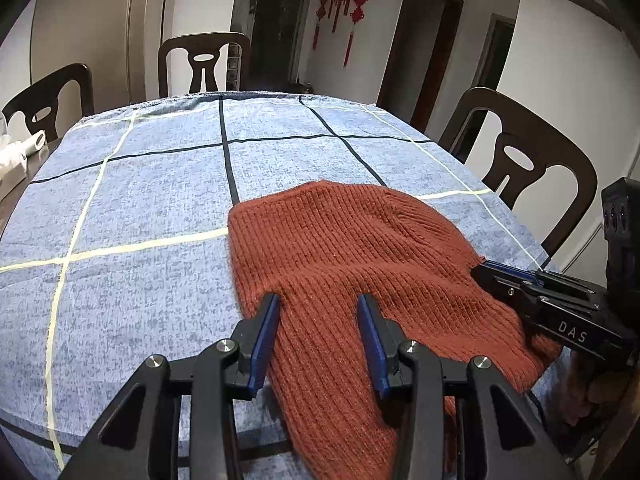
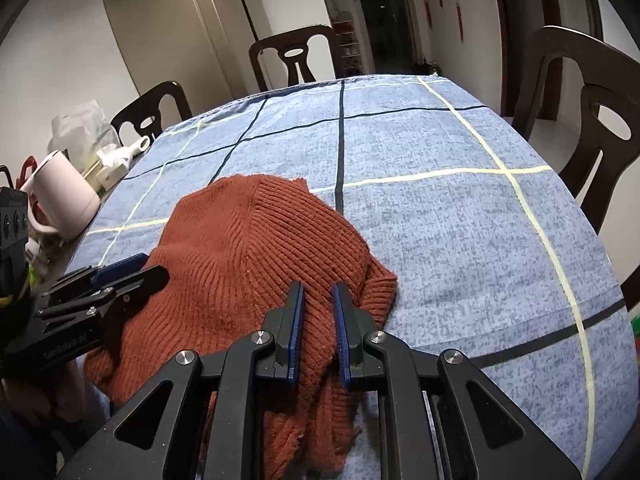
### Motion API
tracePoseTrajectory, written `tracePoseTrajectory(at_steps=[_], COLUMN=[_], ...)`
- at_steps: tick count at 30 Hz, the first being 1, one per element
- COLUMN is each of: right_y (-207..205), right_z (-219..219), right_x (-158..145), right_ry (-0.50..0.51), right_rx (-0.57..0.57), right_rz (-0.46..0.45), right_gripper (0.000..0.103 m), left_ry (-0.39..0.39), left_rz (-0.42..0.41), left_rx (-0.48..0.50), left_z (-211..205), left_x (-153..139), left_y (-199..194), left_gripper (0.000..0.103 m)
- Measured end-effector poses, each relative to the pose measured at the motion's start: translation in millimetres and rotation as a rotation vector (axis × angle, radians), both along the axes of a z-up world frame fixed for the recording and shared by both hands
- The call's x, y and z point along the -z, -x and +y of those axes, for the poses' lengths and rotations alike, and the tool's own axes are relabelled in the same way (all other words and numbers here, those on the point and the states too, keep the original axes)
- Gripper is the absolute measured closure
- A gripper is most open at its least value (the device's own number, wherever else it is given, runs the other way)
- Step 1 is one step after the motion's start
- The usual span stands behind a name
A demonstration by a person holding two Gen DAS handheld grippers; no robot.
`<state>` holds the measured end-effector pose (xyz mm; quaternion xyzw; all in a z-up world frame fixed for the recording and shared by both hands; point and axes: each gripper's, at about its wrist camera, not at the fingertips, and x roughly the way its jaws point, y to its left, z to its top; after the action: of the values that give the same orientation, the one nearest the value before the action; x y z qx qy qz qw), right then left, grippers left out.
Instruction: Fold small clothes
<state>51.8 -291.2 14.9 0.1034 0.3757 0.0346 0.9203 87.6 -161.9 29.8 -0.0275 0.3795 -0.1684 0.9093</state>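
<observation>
Sweater [image 1: 352, 248]: rust-red ribbed knit, spread on the near right part of the bench [image 1: 140, 184], near edge hanging over the front.
Cover: blue checked tablecloth [image 2: 460, 220] under the knit, dark and pale lines crossing.
Lie: partly bunched, a rounded hump toward the far end, a loose flap out at the right side in the right wrist view.
Left hand-held gripper [image 1: 318, 308]: jaws half apart, straddling a strip of knit near the front edge; pads beside the fabric, no firm pinch to be seen.
Right hand-held gripper [image 2: 318, 300]: jaws narrow, a ridge of knit pinched between the blue pads, fabric gathered and drooping below them.
Right hand-held gripper, seen from the left: low at the right edge of the sweater, tips at the fabric.
Handling, as judged: light, soft, limp, stretchy; no shape of its own, sagging wherever unsupported; ribbing rough enough to resist slipping from the pads.
Where to hold, as judged: along the near hem, one grip at each side, well apart, so the cloth lifts as a flat sheet and not as a rope.
Risk, as judged: a single bunched grip likely to drag the hump along the tablecloth and wrinkle both.
Surroundings: dark wooden chairs [image 1: 204, 64] around the bench; pale kettle [image 2: 64, 196] and tissues at the far left.
</observation>
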Motion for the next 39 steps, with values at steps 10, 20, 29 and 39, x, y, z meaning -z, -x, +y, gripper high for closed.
tracePoseTrajectory(at_steps=[10,20,29,39], right_y=[27.1,23.2,16.0,2.9], right_z=[11.5,14.6,-8.9,-27.0], right_x=[-27.7,-9.3,1.1,12.5], right_ry=[0.003,0.024,-0.074,-0.240], right_rx=[-0.052,-0.052,0.001,0.007], right_rz=[-0.064,-0.012,0.023,0.048], right_gripper=[0.079,0.079,0.045,0.040], left_ry=[0.002,-0.006,0.059,0.166], left_rz=[-0.022,-0.011,0.036,0.130], left_rx=[-0.024,-0.030,-0.023,-0.025], left_z=[11.4,11.7,15.8,19.1], left_x=[-17.8,-11.8,0.5,11.4], left_y=[15.8,19.6,14.1,5.1], left_gripper=[0.060,0.060,0.055,0.046])
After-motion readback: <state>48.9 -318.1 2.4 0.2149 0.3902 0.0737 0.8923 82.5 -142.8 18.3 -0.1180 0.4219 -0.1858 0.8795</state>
